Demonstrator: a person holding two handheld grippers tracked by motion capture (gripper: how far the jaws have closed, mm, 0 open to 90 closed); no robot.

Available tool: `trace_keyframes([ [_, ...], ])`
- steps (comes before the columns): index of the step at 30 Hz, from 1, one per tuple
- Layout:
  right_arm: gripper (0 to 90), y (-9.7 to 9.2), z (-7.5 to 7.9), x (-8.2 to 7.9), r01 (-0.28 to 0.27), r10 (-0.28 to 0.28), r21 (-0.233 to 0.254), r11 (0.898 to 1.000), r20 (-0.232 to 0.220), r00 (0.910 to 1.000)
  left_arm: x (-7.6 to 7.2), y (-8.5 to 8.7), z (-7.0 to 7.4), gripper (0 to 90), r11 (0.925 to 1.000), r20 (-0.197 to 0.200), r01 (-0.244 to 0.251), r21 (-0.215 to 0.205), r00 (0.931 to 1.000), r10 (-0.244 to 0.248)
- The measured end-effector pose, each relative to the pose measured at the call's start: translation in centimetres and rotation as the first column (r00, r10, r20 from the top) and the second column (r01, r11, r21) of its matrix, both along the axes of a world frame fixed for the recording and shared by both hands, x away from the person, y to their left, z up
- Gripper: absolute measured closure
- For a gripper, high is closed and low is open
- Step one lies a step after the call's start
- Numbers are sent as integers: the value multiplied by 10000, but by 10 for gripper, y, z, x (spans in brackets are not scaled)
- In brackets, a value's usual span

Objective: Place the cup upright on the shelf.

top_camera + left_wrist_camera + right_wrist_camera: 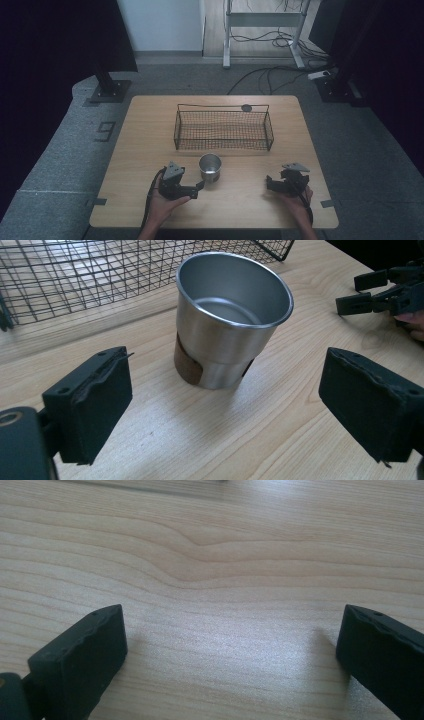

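On the left, the left gripper (199, 188) lies on the wooden table (150, 150), its jaws spread apart and pointing at the cup (210, 167) just beside them, not touching it. The cup is shiny steel, upright and empty, wider at the rim, with a brown patch low on its wall. It stands in front of the wire basket (223, 131). Farther right, the right gripper (270, 182) rests with jaws wide apart over bare wood.

The cup (210, 167) stands on the table (150, 150) just before the basket (223, 130), which sits toward the far edge. The left gripper (199, 187) lies left of the cup, the right gripper (270, 183) near the right edge.
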State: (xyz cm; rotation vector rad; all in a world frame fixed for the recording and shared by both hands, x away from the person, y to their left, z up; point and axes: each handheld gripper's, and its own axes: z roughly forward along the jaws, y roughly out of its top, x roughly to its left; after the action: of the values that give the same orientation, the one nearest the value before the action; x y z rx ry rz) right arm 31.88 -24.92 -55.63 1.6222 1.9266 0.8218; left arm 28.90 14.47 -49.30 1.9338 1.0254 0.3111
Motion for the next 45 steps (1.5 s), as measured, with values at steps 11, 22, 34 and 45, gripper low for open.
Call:
trace_keyframes([
  [11, 3, 0, 0, 0, 45, -45, 5, 10000, -2, 10000, 6, -15, -3, 18, 9993, -93, 288, 231, 9995, -286],
  [22, 3, 0, 0, 0, 47, -47, 4, 10000, 0, 10000, 14, -30, -2, 1, 9984, 19, 307, 484, 9995, -308],
  [34, 3, 0, 0, 0, 47, -47, 1, 10000, -1, 10000, 26, -46, -7, 0, 9966, 27, 258, 781, 9997, -261],
  [45, 4, 0, 0, 0, 46, -46, 4, 10000, 2, 10000, 36, -57, -16, 11, 9961, -39, 133, 874, 9999, -130],
])
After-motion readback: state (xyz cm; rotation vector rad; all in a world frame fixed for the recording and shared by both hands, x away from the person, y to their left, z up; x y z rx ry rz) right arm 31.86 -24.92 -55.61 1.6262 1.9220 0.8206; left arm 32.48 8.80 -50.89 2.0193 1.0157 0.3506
